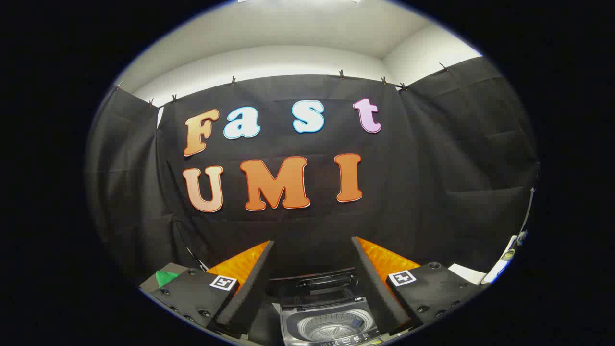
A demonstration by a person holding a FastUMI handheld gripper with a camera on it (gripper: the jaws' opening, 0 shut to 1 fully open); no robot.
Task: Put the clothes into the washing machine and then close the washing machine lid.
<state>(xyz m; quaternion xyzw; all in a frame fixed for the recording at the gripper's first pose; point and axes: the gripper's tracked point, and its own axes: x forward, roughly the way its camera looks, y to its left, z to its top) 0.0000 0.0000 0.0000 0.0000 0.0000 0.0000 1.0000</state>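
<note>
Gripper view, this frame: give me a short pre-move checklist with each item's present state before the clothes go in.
1. Washing machine lid raised: ok, it stands up behind the drum.
2. Drum visible and free to load: ok, seen between the fingers, no clothes inside as far as shown.
3. Gripper open: ok, fingers spread wide.
4. Gripper holding nothing: ok, gap is bare.
5. Clothes located: cannot tell; a green item shows beside the left finger, unclear what it is.
</note>
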